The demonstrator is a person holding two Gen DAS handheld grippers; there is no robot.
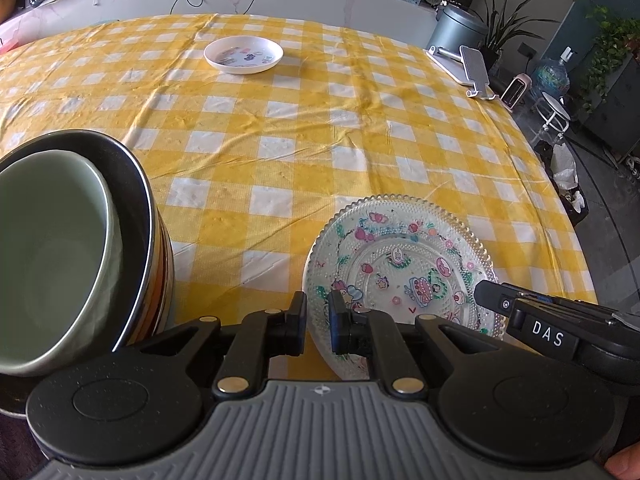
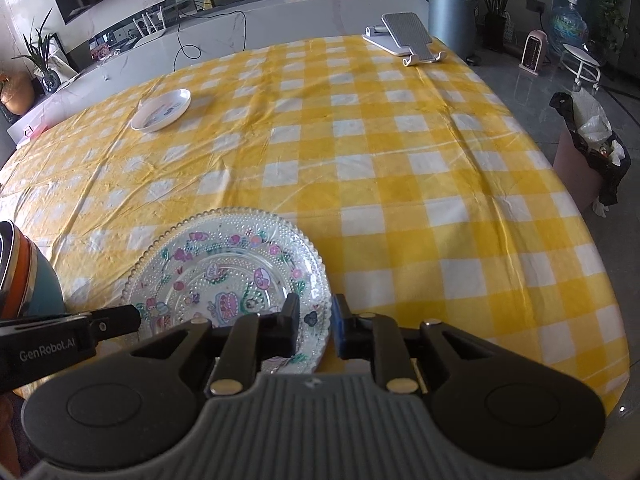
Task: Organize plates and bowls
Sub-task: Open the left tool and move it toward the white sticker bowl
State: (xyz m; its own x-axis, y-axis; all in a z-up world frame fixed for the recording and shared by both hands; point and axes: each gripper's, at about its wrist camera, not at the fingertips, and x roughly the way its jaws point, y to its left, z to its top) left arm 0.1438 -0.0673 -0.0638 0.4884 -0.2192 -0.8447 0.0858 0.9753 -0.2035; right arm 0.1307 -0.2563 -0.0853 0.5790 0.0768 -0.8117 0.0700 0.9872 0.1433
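Two tools slightly parted astride one glass plate's rim, one white dish, two nested bowls.

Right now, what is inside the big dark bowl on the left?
A pale green bowl sits nested inside the dark bowl, leaning toward one side. It looks empty. Whatever lies beneath it is covered.

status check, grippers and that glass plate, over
Left gripper and right gripper straddle opposite rims of the patterned clear glass plate, grip unclear. Stacked bowls close left.
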